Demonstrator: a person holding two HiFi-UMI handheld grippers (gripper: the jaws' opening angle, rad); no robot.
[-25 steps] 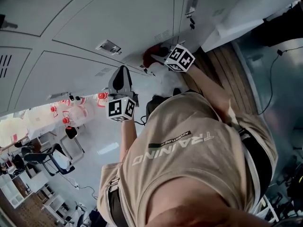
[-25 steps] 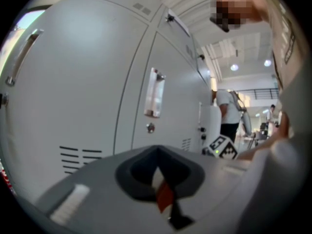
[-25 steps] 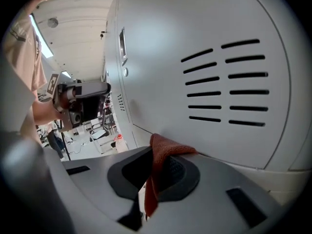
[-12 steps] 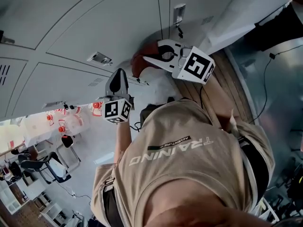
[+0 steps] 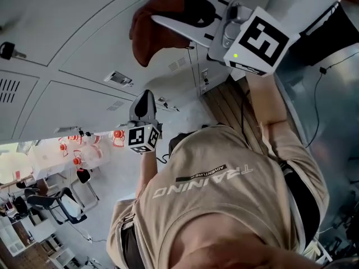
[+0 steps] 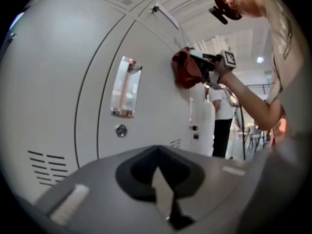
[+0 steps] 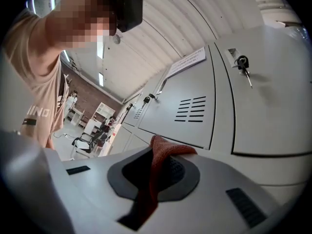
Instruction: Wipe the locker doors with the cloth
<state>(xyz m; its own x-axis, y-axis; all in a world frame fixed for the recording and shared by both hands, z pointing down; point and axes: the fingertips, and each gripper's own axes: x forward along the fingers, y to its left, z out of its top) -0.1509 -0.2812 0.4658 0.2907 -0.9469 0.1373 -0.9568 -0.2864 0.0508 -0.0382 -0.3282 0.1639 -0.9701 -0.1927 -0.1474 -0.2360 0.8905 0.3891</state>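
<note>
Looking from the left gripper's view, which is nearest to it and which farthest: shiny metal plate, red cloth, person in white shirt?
1. Shiny metal plate, on the locker just ahead of the left gripper, left side.
2. Red cloth, farther along the lockers, in the right gripper.
3. Person in white shirt, far background, right.

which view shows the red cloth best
The head view: the cloth shows large and nearly whole, bunched in the fingers of the right gripper. The left gripper view shows it small and far off, by a locker door. The right gripper view shows only a strip pinched between its fingers.
</note>
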